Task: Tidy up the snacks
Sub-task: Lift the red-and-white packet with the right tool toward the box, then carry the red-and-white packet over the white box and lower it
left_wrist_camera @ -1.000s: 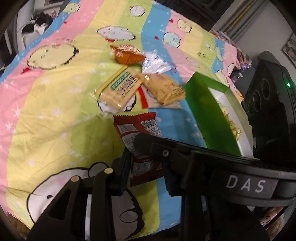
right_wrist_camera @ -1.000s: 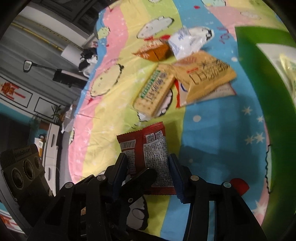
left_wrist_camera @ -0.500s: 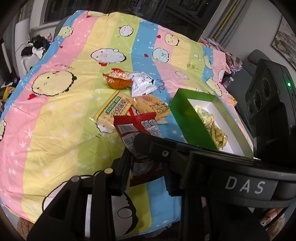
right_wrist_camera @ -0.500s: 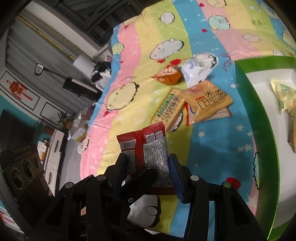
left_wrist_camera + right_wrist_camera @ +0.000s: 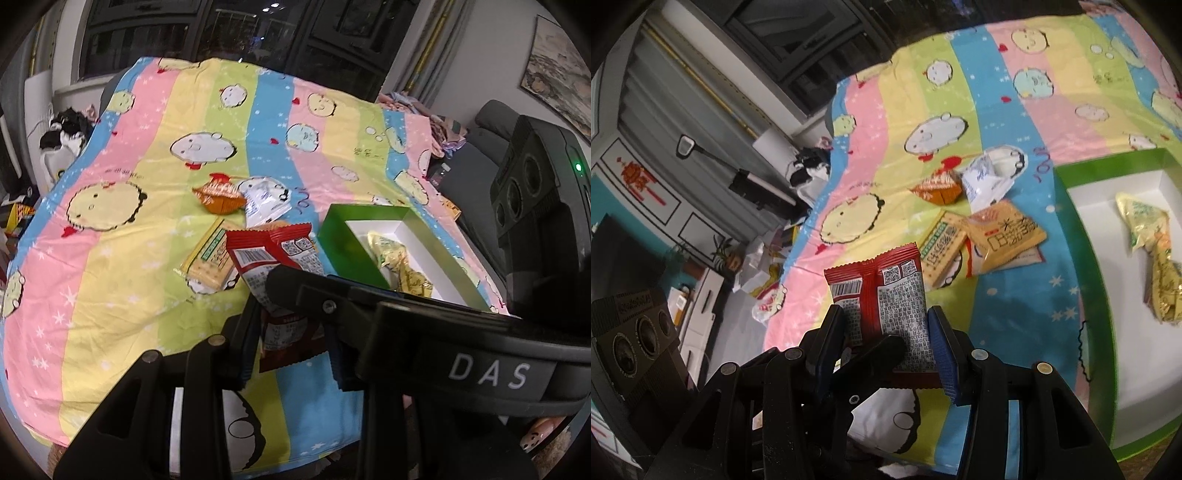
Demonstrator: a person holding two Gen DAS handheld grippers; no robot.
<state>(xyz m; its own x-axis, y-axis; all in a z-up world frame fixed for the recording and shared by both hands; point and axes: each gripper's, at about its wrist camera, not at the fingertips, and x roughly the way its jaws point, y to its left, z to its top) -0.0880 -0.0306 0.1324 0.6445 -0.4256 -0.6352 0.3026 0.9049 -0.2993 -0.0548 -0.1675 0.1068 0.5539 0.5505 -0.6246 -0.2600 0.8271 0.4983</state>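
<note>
A red snack packet point(image 5: 273, 254) point(image 5: 886, 291) hangs above the striped cartoon blanket, back side up with its barcode showing. My left gripper point(image 5: 290, 347) is shut on its lower part. My right gripper point(image 5: 886, 343) is shut on the same packet across its width, blue pads on both edges. The right gripper's black body point(image 5: 406, 325) crosses the left wrist view, and a left finger point(image 5: 871, 354) pokes in under the packet. The green box point(image 5: 347, 251) point(image 5: 1093, 295) with a white inside lies to the right, holding yellow snack packs point(image 5: 399, 266) point(image 5: 1152, 258).
On the blanket ahead lie an orange pack point(image 5: 219, 195), a white pack point(image 5: 264, 201), a green-and-tan cracker pack point(image 5: 942, 247) and a tan pack point(image 5: 1004, 232). The blanket's edge drops off at left to a cluttered floor. A grey sofa point(image 5: 495, 122) stands beyond the box.
Both grippers have risen together with the red packet held between them. The blanket looks farther below, and more of the box and the room has come into view.
</note>
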